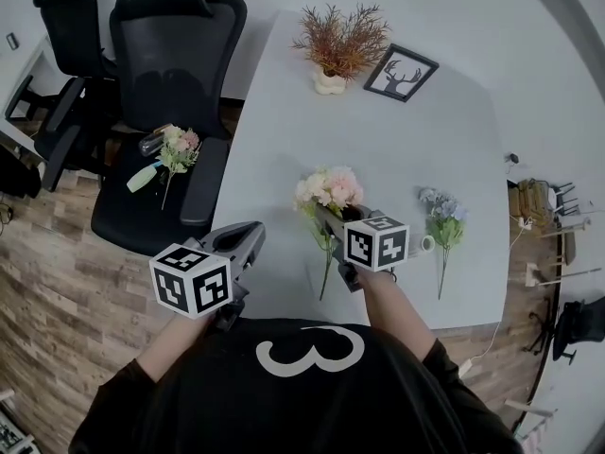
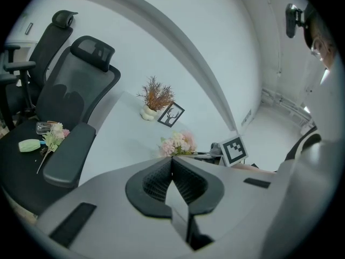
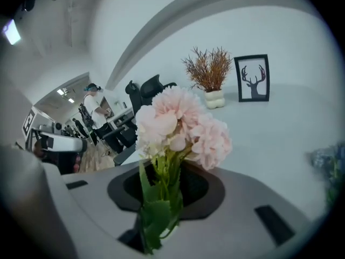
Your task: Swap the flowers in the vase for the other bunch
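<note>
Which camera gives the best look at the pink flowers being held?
The right gripper view: the pink flowers fill the middle, stems clamped in the right hand-held gripper. The head view shows them from above, stems partly hidden. The left gripper view shows only small, distant blossoms.

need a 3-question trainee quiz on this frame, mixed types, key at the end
1. True or false: the left gripper has its jaws shut with nothing between them.
2. Pick one: the right gripper has its jaws closed on the stems of A) the pink bunch, B) a cup, C) a book.
3. Fill the gap: off the table, a small bunch lies on the seat of a black office ___.

Key:
1. True
2. A
3. chair
</note>
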`<state>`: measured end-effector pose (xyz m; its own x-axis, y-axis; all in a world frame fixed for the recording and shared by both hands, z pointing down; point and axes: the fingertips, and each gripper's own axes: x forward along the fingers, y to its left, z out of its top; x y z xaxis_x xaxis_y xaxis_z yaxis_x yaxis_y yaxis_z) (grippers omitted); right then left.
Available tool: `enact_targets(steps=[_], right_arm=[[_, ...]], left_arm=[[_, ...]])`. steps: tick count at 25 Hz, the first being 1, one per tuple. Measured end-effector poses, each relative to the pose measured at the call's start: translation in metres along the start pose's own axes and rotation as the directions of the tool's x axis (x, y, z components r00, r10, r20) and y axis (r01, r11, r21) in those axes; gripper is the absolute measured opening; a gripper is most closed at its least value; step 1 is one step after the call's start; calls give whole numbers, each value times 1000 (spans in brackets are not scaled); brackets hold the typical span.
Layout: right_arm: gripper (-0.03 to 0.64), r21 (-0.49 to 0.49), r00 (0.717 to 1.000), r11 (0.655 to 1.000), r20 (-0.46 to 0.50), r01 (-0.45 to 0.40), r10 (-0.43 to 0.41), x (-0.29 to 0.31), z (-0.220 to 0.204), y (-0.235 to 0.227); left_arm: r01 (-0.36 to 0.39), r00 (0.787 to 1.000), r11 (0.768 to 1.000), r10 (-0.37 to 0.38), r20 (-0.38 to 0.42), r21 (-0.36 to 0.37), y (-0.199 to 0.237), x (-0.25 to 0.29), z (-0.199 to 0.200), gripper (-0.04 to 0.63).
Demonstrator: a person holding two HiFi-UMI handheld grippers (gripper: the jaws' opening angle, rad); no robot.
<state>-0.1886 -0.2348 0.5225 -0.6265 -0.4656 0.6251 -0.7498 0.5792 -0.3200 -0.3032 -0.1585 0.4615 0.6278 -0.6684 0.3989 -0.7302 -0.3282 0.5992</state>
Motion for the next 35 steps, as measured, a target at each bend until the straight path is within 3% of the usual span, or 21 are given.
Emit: enact_targets(steps=[9, 15, 20, 27, 35], right_arm=[[103, -98, 970, 995, 239, -23, 46, -85, 42, 5], [95, -147, 918, 988, 385, -41, 96, -152, 76, 17], [91, -242, 868, 970, 472, -38, 152, -202, 98, 26], [84, -290, 804, 956, 576, 31, 149, -255, 118, 19], [83, -342, 739, 921, 667, 188, 96, -311, 136, -6]], left_arm=[[35, 999, 995, -35, -1, 97, -64, 13, 2, 11], [66, 998, 985, -66, -6, 162, -104, 26, 1, 11], [81, 997, 972, -80, -12, 219, -131, 34, 0, 11], [104, 995, 966, -101, -27, 237, -156, 49, 2, 11], [144, 989, 955, -134, -53, 259, -187, 69, 7, 11]])
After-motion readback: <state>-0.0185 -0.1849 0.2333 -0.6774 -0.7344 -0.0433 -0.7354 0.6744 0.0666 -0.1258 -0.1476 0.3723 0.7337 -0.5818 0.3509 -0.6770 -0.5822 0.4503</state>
